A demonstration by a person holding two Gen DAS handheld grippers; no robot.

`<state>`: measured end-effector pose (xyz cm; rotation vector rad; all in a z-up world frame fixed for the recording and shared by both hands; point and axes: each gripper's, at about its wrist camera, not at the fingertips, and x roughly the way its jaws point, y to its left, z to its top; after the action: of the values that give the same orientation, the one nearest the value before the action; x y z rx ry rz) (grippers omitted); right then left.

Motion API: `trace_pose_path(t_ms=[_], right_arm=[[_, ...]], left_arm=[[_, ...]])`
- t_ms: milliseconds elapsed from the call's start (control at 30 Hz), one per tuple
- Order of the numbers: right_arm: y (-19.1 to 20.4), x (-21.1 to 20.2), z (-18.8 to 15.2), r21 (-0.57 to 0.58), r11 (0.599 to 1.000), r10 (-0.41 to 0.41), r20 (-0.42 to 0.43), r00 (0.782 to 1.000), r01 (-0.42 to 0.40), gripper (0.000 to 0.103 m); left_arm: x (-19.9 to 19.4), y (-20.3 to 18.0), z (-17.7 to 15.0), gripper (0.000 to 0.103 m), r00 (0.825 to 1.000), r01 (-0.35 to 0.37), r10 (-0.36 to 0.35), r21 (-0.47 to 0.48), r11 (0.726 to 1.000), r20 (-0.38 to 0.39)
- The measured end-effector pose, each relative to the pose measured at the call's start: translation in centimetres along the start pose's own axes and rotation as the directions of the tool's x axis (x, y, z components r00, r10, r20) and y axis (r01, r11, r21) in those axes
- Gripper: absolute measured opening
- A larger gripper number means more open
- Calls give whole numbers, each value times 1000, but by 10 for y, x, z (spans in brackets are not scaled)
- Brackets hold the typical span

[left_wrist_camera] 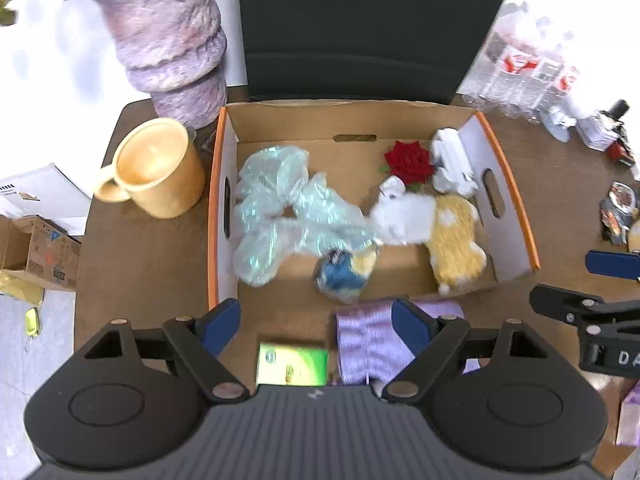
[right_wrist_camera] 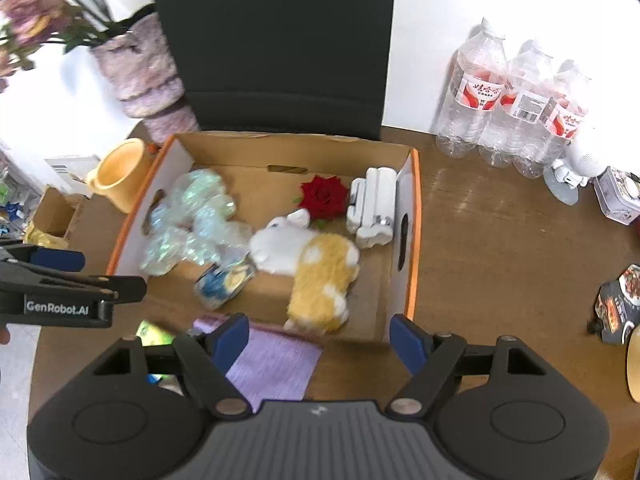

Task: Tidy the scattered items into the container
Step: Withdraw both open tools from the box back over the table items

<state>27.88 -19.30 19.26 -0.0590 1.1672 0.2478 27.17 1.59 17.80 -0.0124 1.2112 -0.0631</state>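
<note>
A cardboard box (left_wrist_camera: 508, 196) (right_wrist_camera: 412, 216) with orange rims sits on the brown table. Inside lie crumpled clear plastic (left_wrist_camera: 276, 208) (right_wrist_camera: 188, 220), a red rose (left_wrist_camera: 410, 162) (right_wrist_camera: 323, 197), a white folded holder (left_wrist_camera: 454, 160) (right_wrist_camera: 374, 206), a white and yellow plush (left_wrist_camera: 440, 228) (right_wrist_camera: 316, 268) and a blue and yellow ball (left_wrist_camera: 344, 272) (right_wrist_camera: 222, 278). A purple cloth (left_wrist_camera: 368, 340) (right_wrist_camera: 276, 364) and a green packet (left_wrist_camera: 292, 364) (right_wrist_camera: 154, 334) lie on the table in front of the box. My left gripper (left_wrist_camera: 316, 320) is open above them. My right gripper (right_wrist_camera: 320, 338) is open over the cloth and the box's near edge.
A yellow mug (left_wrist_camera: 154, 168) and a purple vase (left_wrist_camera: 172, 40) stand left of the box. Water bottles (right_wrist_camera: 512, 104), a small figurine (right_wrist_camera: 568, 176) and dark snack packets (right_wrist_camera: 616, 304) are to the right. A dark chair back (right_wrist_camera: 272, 40) is behind.
</note>
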Motion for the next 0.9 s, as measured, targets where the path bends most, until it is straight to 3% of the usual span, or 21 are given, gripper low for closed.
trace_pose_path(t_ms=[167, 333, 400, 467, 567, 667, 800, 900], right_arm=[[12, -26, -35, -13, 1000, 3, 26, 1000, -2, 78], [19, -48, -73, -19, 1000, 14, 79, 997, -12, 83], [19, -53, -89, -8, 1000, 26, 103, 994, -26, 83], [20, -56, -111, 1, 999, 40, 143, 989, -41, 83], [25, -57, -154, -11, 999, 43, 231, 972, -42, 88], [34, -44, -206, -84, 996, 31, 318, 947, -5, 89], [41, -6, -270, -101, 990, -51, 407, 912, 100, 89], [43, 21, -309, -81, 988, -84, 451, 889, 135, 89]], left_arm=[[-19, 4, -40, 85, 999, -7, 7, -12, 1000, 31], [-32, 7, -81, 87, 993, -30, 35, -44, 999, 109], [-36, 8, -99, 90, 988, -27, 34, -50, 998, 153], [-37, 9, -126, 102, 972, 0, 19, -77, 997, 232], [-21, 9, -174, 103, 950, 33, -12, -61, 998, 313], [7, 11, -226, 103, 943, 61, -40, -52, 997, 329], [34, 12, -298, 103, 915, 14, 30, -106, 994, 403], [43, 3, -330, 103, 897, -35, 64, -76, 997, 437]])
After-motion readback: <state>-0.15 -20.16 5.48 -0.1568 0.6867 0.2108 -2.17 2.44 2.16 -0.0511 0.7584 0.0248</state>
